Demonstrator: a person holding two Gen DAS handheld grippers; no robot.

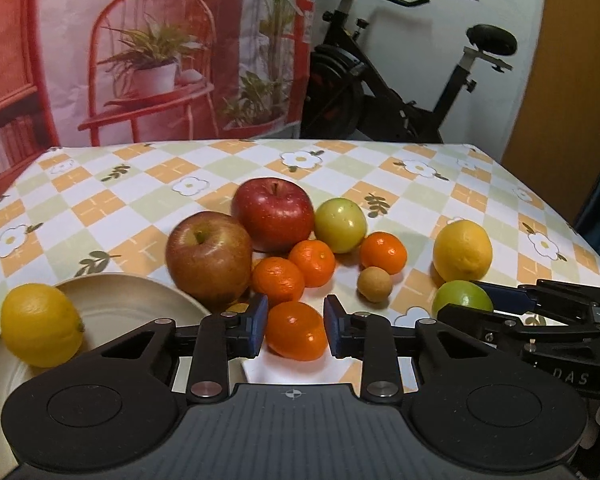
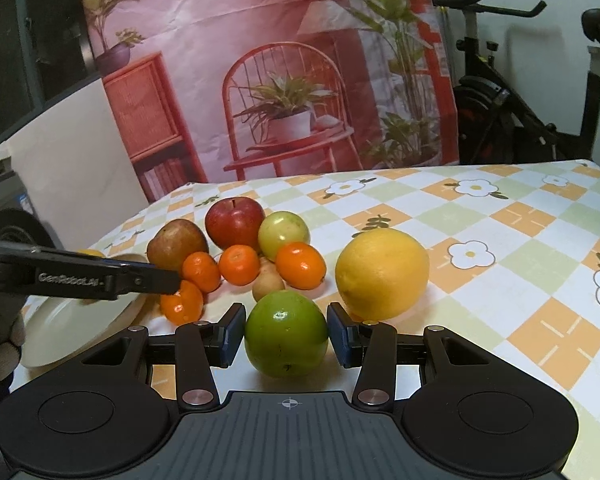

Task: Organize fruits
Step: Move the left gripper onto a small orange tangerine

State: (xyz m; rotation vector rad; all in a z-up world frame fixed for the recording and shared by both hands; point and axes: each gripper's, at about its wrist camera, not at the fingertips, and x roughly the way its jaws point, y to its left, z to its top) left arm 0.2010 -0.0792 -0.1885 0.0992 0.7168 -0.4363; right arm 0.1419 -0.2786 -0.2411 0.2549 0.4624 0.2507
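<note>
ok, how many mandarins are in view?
4. The nearest mandarin sits between the left gripper pads. Three lie just behind it: left mandarin, middle mandarin, right mandarin. Larger fruit could hide another.

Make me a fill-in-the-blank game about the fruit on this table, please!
1. The left gripper has a small ____ mandarin between its fingers.
2. The right gripper has a ____ apple between its fingers.
3. The only fruit on the cream plate is a ____.
4. The tablecloth is printed with white ____.

Missing words: orange; green; lemon; flowers
</note>
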